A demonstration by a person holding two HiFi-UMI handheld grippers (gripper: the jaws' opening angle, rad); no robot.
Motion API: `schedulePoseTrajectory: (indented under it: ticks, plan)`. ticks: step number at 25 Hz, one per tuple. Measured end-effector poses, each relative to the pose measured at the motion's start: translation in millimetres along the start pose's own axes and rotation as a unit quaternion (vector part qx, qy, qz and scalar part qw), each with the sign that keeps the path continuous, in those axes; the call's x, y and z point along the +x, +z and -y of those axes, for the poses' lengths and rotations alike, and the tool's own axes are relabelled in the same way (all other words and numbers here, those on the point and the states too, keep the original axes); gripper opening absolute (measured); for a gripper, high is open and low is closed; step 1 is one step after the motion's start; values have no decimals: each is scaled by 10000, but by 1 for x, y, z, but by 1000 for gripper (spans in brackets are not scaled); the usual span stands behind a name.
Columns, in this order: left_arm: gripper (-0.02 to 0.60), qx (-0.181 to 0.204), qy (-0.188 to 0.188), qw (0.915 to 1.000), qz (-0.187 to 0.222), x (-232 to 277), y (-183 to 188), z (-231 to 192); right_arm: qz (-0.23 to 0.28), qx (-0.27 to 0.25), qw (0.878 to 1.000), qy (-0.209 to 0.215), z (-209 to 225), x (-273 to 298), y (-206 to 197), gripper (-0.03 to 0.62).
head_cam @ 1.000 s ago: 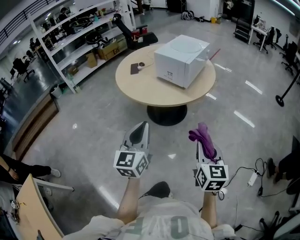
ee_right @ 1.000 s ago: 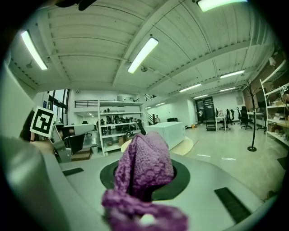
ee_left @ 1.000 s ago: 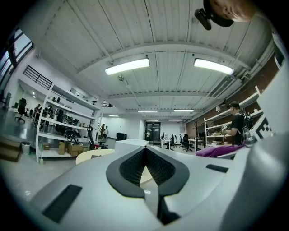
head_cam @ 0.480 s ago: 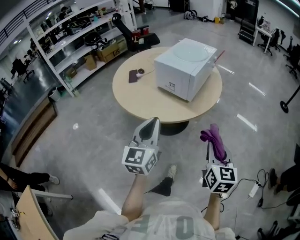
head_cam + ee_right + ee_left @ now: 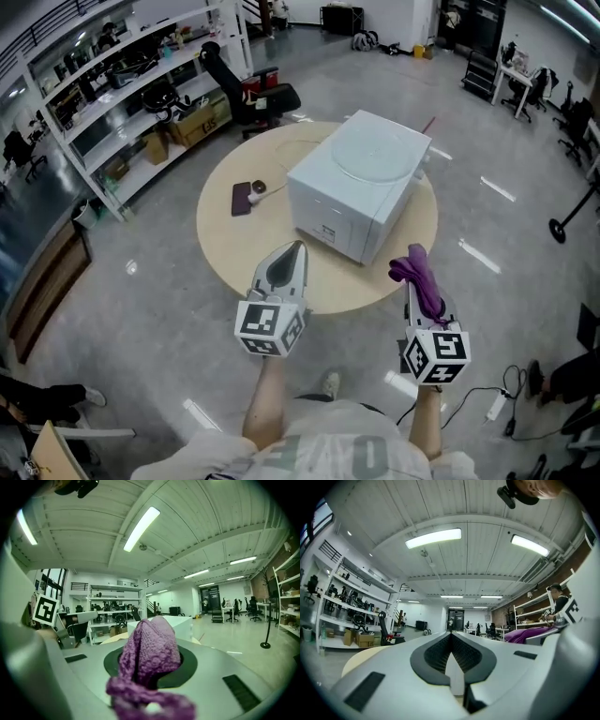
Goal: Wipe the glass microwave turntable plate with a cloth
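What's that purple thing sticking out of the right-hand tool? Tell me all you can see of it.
It is a purple cloth, soft-looking, with a knitted, bumpy texture, bunched into a wad. The right gripper has its jaws shut on it. One end stands up past the jaw tips, and a fold droops back over the gripper's body. It is held in the air and touches only that gripper.

Glossy grey floor with light streaks; round beige table mid-room. White shelves stacked with boxes along the far left, black chair beside them, desks and more chairs far right. Ribbed white ceiling, long strip lights lit.
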State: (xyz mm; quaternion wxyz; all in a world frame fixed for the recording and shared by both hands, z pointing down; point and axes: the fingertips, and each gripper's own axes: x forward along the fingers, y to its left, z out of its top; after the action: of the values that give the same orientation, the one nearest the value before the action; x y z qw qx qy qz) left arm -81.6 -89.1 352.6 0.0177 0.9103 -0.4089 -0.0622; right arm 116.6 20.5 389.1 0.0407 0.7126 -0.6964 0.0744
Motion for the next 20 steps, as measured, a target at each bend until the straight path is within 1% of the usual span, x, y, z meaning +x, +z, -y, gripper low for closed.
schedulePoseTrajectory:
  ticks: [4, 5, 6, 8, 9, 10, 14, 16, 20]
  plan:
    - [3, -166, 25, 9996, -233, 32, -21, -15, -173, 14, 9998, -76, 15, 37, 0, 48]
    - [3, -258, 4, 9993, -282, 39, -27, -16, -210, 34, 9997, -86, 18, 46, -1, 48]
    - [3, -436, -44, 9986, -311, 46, -33, -17, -256, 53, 9996, -90, 22, 56, -2, 49]
    - [3, -1021, -197, 9942, -275, 61, -41, -17, -366, 112, 9992, -79, 30, 74, -7, 48]
    - [3, -1239, -264, 9917, -231, 69, -41, -16, -399, 149, 9991, -56, 34, 83, -7, 48]
    - [3, -1281, -305, 9911, -204, 78, -39, -14, -399, 180, 9990, -18, 37, 93, -5, 48]
    - [3, -681, -287, 9966, -352, 117, -21, -10, -227, 99, 9994, 237, 48, 125, 17, 48]
    - [3, -534, -179, 9976, -404, 135, -18, -12, -136, 49, 9992, 373, 55, 139, 28, 48]
    - [3, -346, -25, 9983, -463, 168, -21, -14, 4, 148, 9983, 558, 73, 163, 39, 48]
